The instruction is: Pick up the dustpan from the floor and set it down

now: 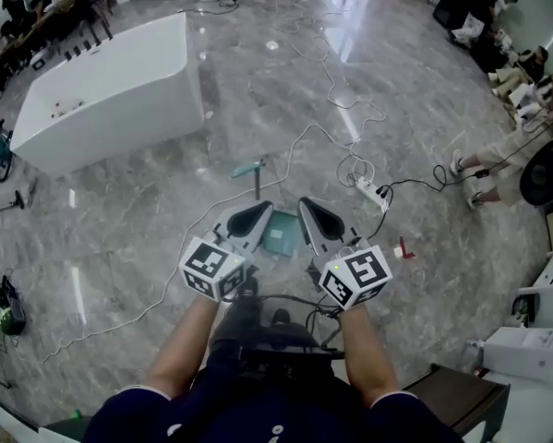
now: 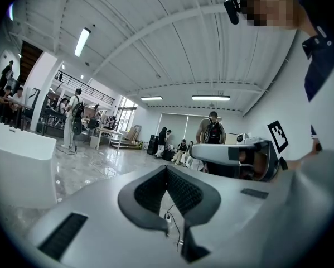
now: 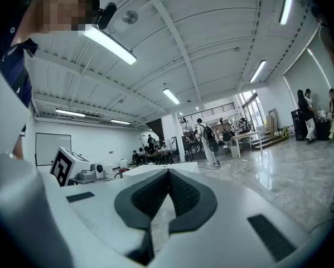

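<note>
dustpan [image 1: 281, 236] x1 on floor [image 1: 156, 247] | grips x2: L-grip [image 2: 167, 171], R-grip [image 3: 168, 172] closed, empty

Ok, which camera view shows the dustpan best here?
The head view: the teal dustpan lies on the floor, seen between the left tool and right tool. Both gripper views look level across the room and show none of it.

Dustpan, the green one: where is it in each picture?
Head view: the dustpan lies on the floor near the middle of the picture.
Left gripper view: not in it.
Right gripper view: not in it.
Shared landmark: the big white block, upper left in the head view, far left in the left gripper view, just above the jaws in the right.
</note>
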{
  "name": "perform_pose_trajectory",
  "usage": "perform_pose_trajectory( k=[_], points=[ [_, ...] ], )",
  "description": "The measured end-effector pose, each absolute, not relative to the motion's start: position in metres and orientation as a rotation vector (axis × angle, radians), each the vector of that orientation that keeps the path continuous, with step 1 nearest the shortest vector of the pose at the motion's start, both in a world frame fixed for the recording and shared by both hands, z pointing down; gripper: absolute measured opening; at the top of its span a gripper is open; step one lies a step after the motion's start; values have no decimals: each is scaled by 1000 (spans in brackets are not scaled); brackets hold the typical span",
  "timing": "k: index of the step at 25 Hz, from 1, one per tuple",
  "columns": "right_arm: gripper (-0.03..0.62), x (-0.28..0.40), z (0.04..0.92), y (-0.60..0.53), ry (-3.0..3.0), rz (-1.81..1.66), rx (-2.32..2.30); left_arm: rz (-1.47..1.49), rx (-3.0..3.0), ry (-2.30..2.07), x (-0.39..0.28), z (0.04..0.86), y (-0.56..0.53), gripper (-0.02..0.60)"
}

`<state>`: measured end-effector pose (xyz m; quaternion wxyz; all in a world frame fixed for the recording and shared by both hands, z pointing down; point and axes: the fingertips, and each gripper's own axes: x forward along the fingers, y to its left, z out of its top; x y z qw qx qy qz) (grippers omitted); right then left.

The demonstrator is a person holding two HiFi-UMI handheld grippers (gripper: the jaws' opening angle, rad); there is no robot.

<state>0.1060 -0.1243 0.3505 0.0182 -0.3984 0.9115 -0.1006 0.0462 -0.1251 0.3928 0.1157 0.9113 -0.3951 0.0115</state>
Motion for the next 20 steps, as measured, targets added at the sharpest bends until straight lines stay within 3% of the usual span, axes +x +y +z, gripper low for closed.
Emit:
perform_pose_trajectory(
  k=[9,20],
  points=[
    [6,91,381,-172,2835,-408,-1311,125,2665,-1139,33,425,-177,12],
    [6,74,456,-210,2891,-561,-1373,317,2536,-1186,15,569,-226,12]
  ],
)
